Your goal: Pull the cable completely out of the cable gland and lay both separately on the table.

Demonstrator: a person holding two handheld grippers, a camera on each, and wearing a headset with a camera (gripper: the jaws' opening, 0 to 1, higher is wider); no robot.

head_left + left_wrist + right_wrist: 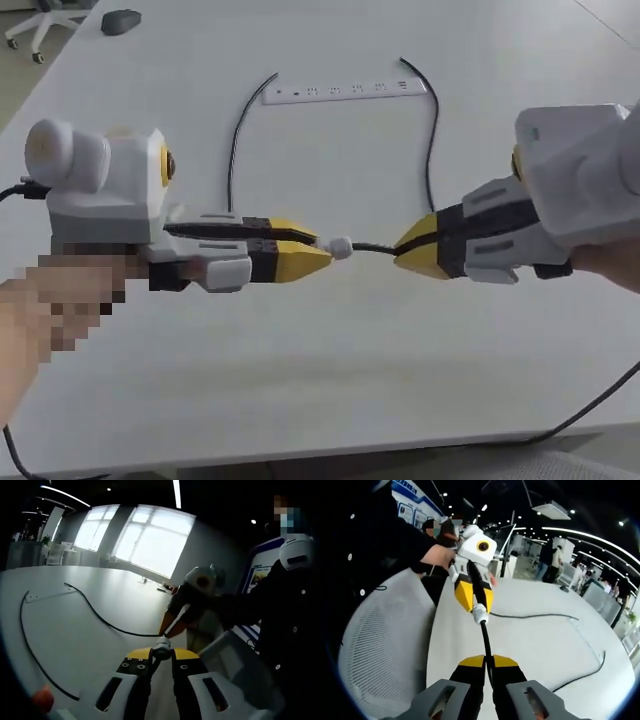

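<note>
Cable (375, 248) and cable gland (340, 247) are not yet apart; both hang in the air over the white table (300, 380), which takes up most of the head view.

The left gripper (322, 255) comes in from nine o'clock, its yellow-tipped jaws closed on the cable gland. The right gripper (400, 252) faces it from three o'clock, jaws pinched on the black cable just beside the gland's mouth. A short taut span of cable bridges the two.

At twelve o'clock a white power strip (345, 90) lies flat on the table. From the right gripper the cable climbs toward the strip's right end. A second black run lies at eleven o'clock, from the strip's left end down behind the left gripper; whether it is the cable's tail beyond the gland I cannot tell.

In the left gripper view the cable gland (161, 651) sits right at the jaw tips; in the right gripper view the cable (486, 645) leads straight from the jaws to the gland (479, 613).

To do the pull well, I judge that the left grip should stay firm and fixed while the right draws straight toward three o'clock, along the gland's own axis. A sideways tug could kink the cable at the mouth. If much length remains inside, re-gripping close to the gland looks wiser than one long haul.
</note>
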